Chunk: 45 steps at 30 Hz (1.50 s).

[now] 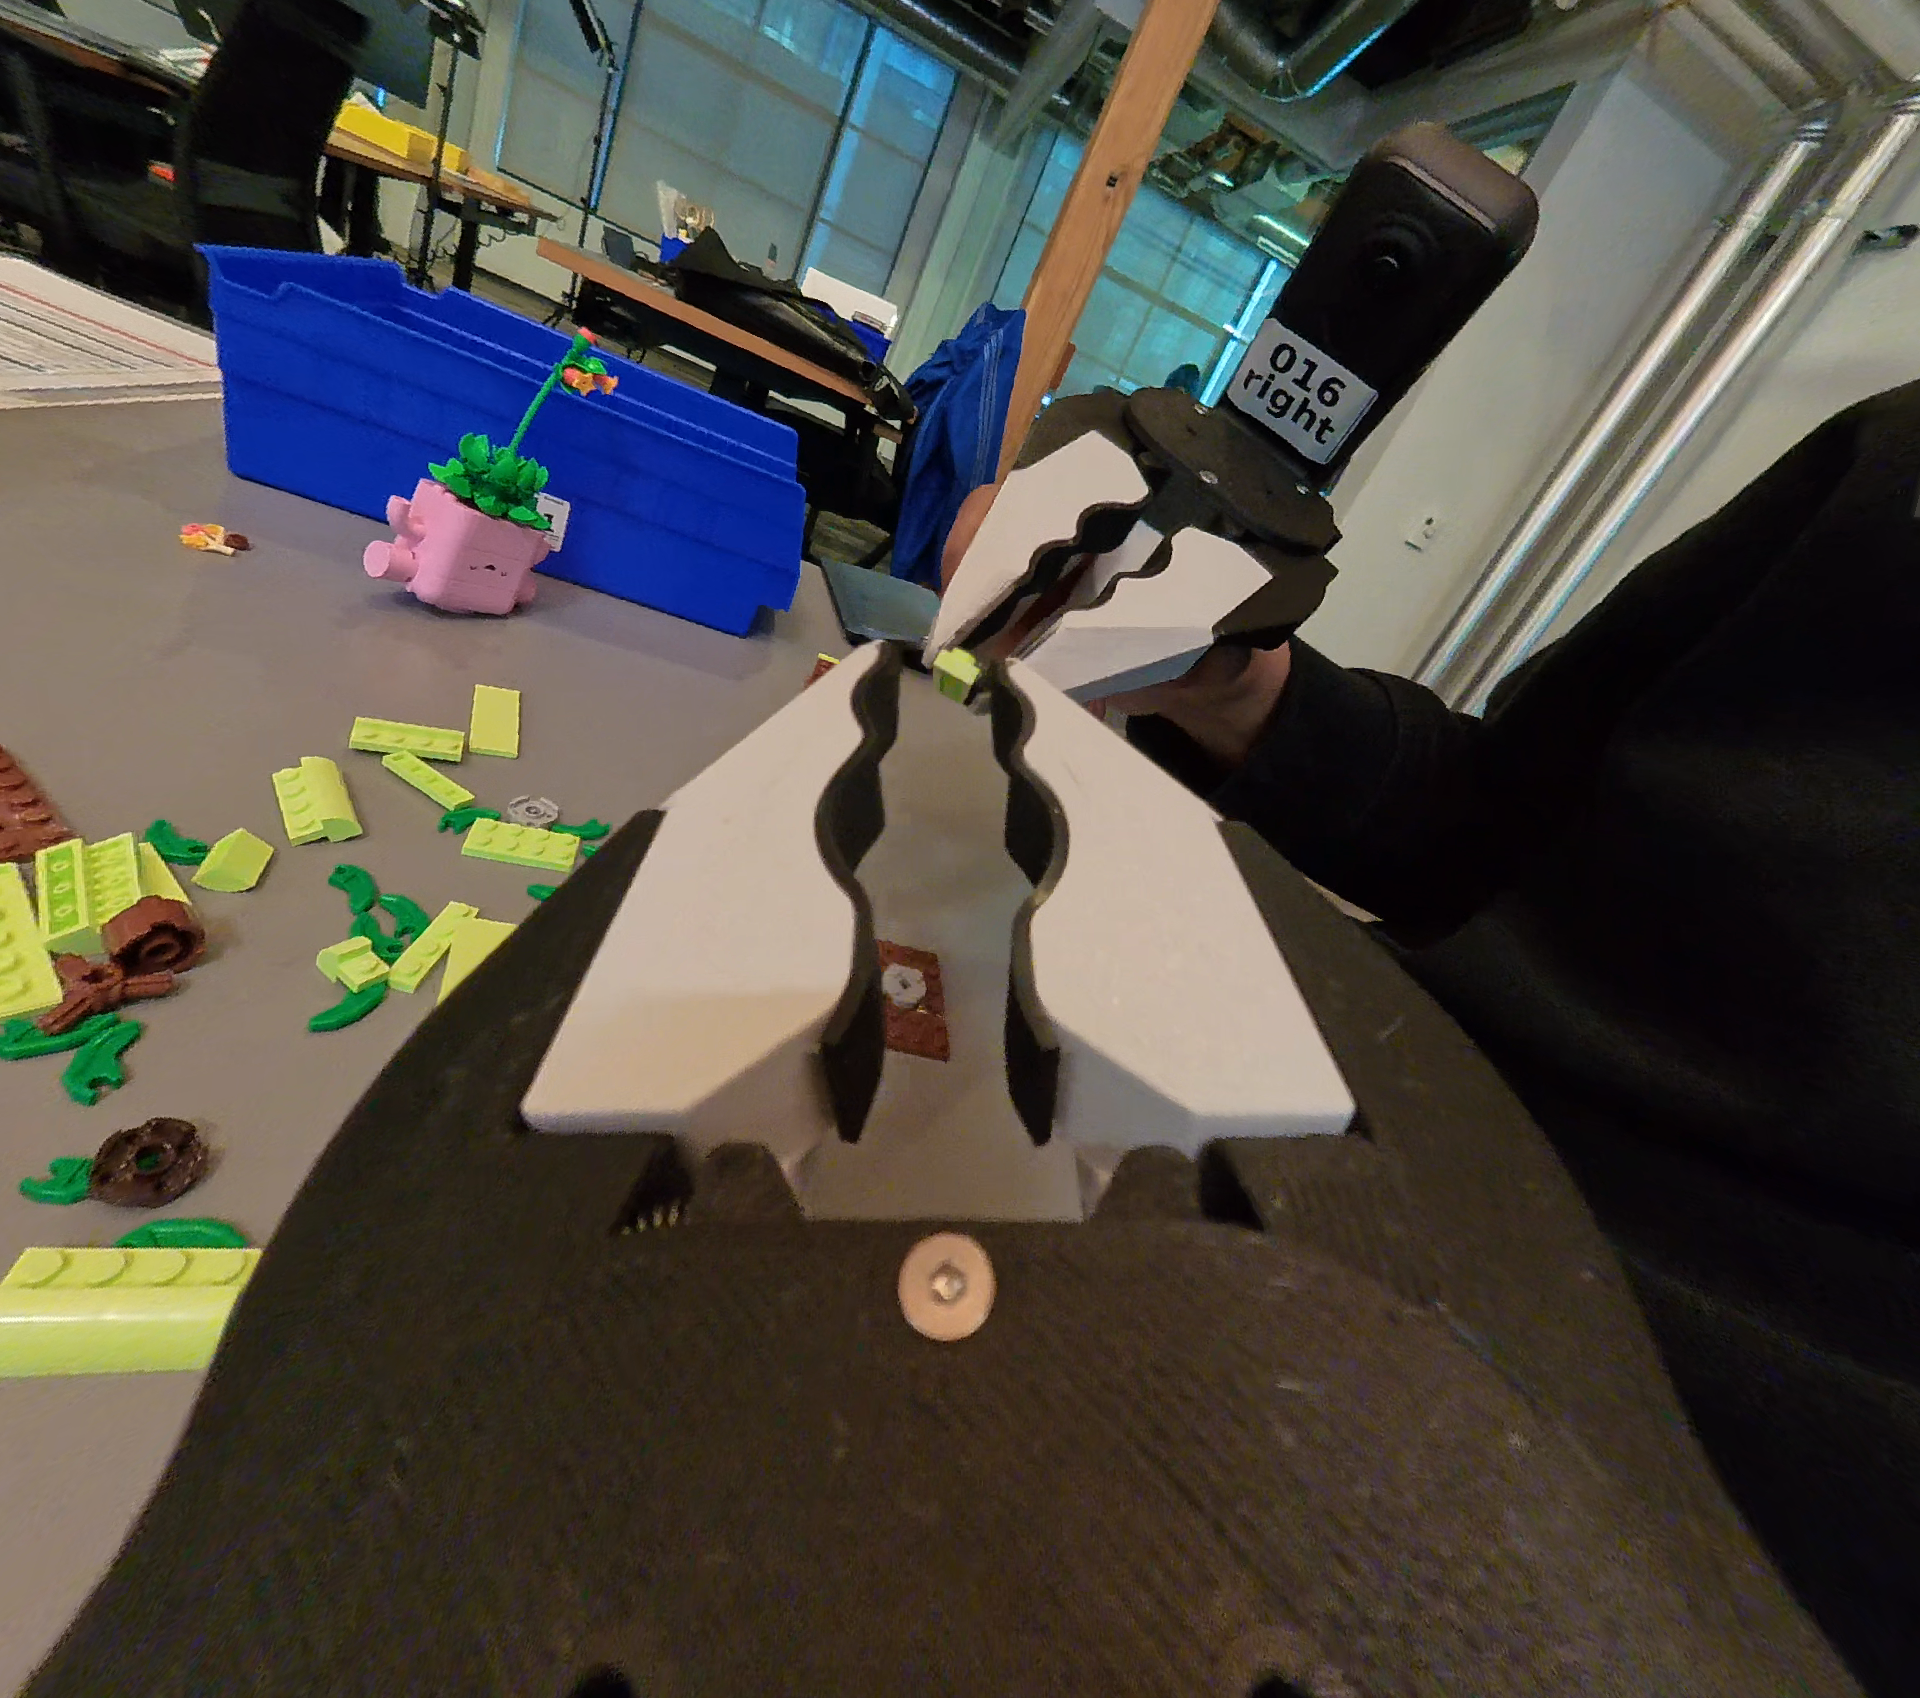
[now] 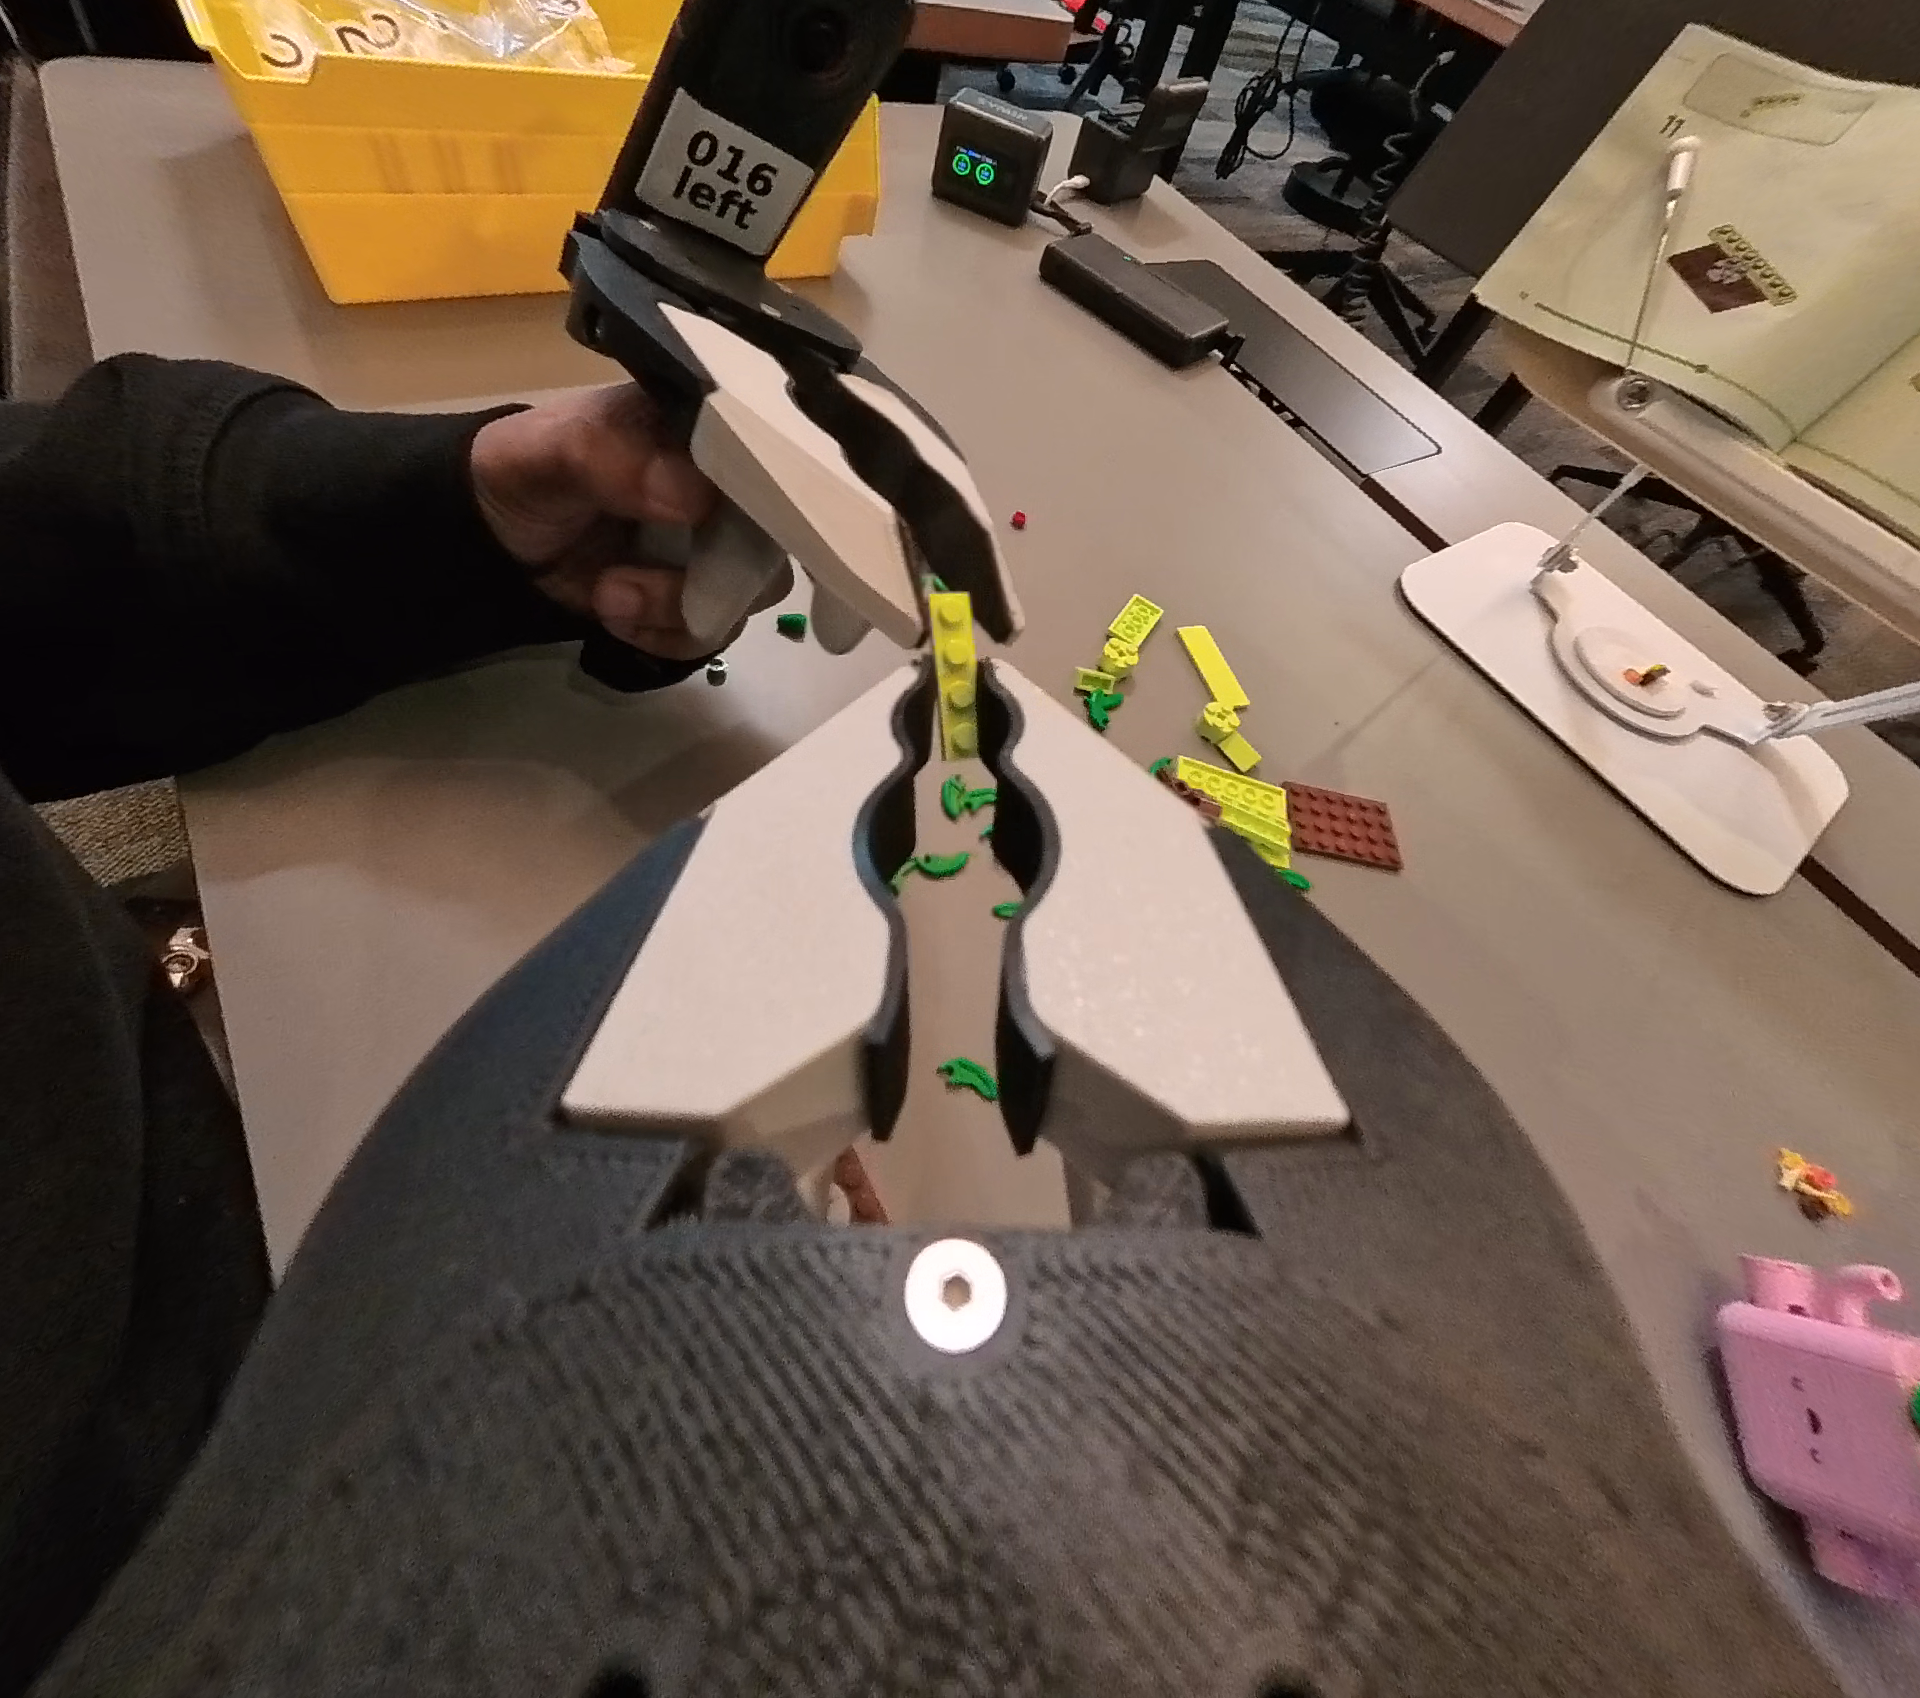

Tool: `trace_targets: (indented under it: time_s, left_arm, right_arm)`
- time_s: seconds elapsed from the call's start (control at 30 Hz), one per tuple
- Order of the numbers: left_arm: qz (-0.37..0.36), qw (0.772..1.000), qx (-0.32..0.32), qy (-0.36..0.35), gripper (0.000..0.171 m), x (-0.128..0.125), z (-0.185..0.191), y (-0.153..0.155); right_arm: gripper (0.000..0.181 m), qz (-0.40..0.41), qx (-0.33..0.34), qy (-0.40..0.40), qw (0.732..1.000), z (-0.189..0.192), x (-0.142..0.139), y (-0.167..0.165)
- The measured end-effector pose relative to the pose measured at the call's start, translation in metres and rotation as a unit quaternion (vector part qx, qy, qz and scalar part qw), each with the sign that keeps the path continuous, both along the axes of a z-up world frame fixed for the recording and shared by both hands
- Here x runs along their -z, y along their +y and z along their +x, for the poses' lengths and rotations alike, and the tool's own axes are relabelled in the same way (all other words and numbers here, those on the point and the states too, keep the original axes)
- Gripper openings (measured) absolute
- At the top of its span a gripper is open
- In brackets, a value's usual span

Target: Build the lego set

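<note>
A lime green plate [image 2: 954, 692] with a row of studs hangs in the air above the grey table [image 2: 1143, 443]. My right gripper [image 2: 951, 674] is shut on its lower part. My left gripper [image 2: 961, 632] comes from the opposite side, its jaws a little apart around the plate's upper end. In the left wrist view the plate [image 1: 956, 674] shows end-on between my left gripper's tips [image 1: 943, 669], resting against one finger, with the right gripper [image 1: 961, 646] closed just behind it. A pink pot model with a green plant [image 1: 457, 547] stands on the table.
Loose lime bricks [image 1: 312, 801], green leaves [image 1: 348, 1009] and brown pieces [image 1: 156, 942] lie left. A brown plate [image 2: 1340, 822] lies near lime pieces. A blue bin [image 1: 499, 412], yellow bin [image 2: 436, 173], instruction booklet [image 2: 1714, 246], white stand base [image 2: 1621, 713] and black devices [image 2: 1132, 298] ring the table. Left and right tips are no more than a few centimetres apart.
</note>
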State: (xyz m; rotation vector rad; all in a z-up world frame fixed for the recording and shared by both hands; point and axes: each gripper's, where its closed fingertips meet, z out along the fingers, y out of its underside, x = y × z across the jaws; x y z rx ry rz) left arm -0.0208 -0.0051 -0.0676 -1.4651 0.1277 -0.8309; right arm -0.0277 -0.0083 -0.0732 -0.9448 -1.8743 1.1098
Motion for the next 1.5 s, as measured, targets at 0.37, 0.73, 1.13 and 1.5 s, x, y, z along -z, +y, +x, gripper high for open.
trace_targets:
  time_s: [0.37,0.73,1.13,1.5]
  left_arm:
    - [-0.038,0.995,-0.047,0.074,0.056,0.019,0.002,0.013]
    - [-0.147,0.953,0.05,0.259,0.067,0.08,0.071,0.027]
    - [-0.251,0.89,0.066,0.376,0.049,0.14,0.076,0.028]
    - [-0.262,0.883,0.083,0.381,0.03,0.146,0.079,0.024]
  right_arm:
    - [0.005,-0.001,0.04,-0.006,0.999,0.01,0.011,0.022]
    - [0.005,0.045,0.114,-0.057,0.991,0.054,0.05,0.071]
    - [0.005,0.121,-0.029,-0.166,0.978,0.08,0.114,0.058]
    - [0.006,0.163,-0.128,-0.221,0.953,0.076,0.133,0.045]
